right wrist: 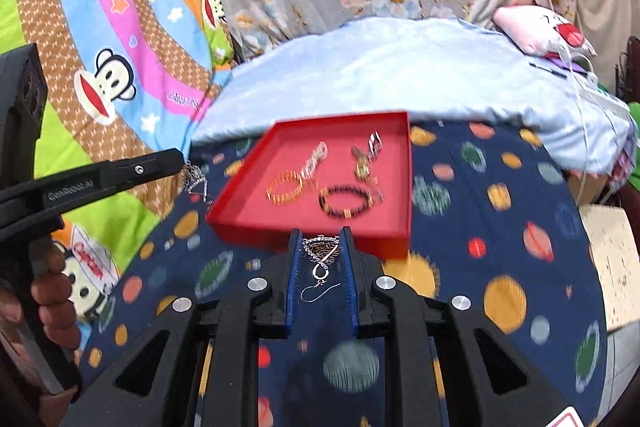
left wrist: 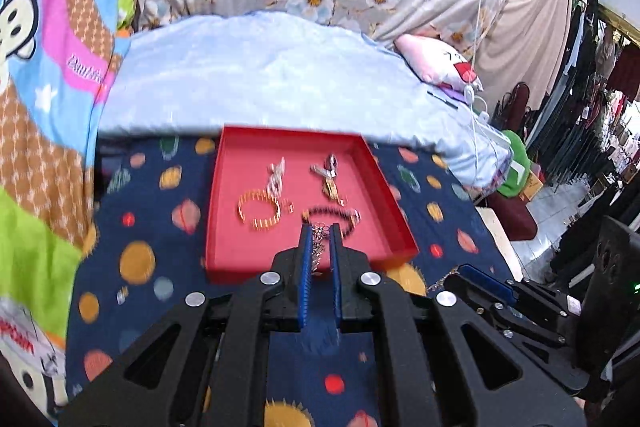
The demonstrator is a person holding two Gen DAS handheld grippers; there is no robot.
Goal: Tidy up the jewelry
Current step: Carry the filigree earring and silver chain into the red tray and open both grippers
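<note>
A red tray (left wrist: 248, 251) lies on a navy planet-print cloth. In it are a gold bracelet (left wrist: 258, 213), a silver piece (left wrist: 276, 175), a gold-and-silver charm (left wrist: 330, 181) and a dark bead bracelet (left wrist: 340, 223). My left gripper (left wrist: 320, 231) hovers over the tray's near edge, shut on a silver chain (left wrist: 318, 243). The right wrist view shows that chain (right wrist: 196, 179) dangling from the left gripper (right wrist: 178, 159) left of the tray (right wrist: 248, 231). My right gripper (right wrist: 321, 233) is shut on a silver hook earring (right wrist: 320, 263) just in front of the tray's near wall.
The planet-print cloth (right wrist: 500, 267) covers the bed. A pale blue quilt (left wrist: 260, 75) lies behind the tray and a pink pillow (left wrist: 436, 63) at the back right. A cartoon-monkey blanket (right wrist: 100, 79) lies to the left. A white cable (left wrist: 476, 27) hangs at the right. A person's hand (right wrist: 52, 291) grips the left handle.
</note>
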